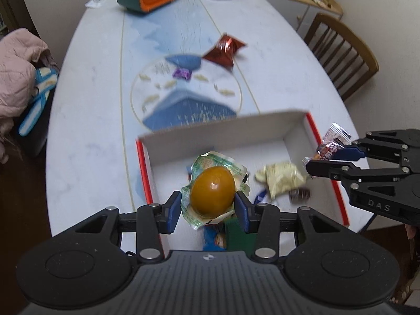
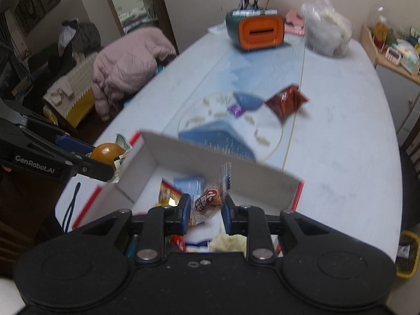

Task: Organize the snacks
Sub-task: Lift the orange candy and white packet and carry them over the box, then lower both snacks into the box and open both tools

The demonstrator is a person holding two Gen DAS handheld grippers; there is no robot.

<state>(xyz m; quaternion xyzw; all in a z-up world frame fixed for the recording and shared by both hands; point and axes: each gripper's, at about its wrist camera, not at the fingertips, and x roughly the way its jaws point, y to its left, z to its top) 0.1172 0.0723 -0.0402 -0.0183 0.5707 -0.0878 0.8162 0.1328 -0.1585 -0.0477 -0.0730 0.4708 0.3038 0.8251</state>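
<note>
Above table (image 1: 86, 131), left gripper (image 1: 207, 204) clamps jelly cup (image 1: 212, 191); right gripper (image 2: 204, 210) clamps snack packet (image 2: 207, 200).

one box (image 1: 225, 126), two loose snacks (image 1: 225, 50)

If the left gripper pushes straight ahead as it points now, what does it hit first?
Probably the far cardboard wall of the box. The left gripper, shut on the wrapped egg, points over the box interior toward it; depth is unclear.
</note>
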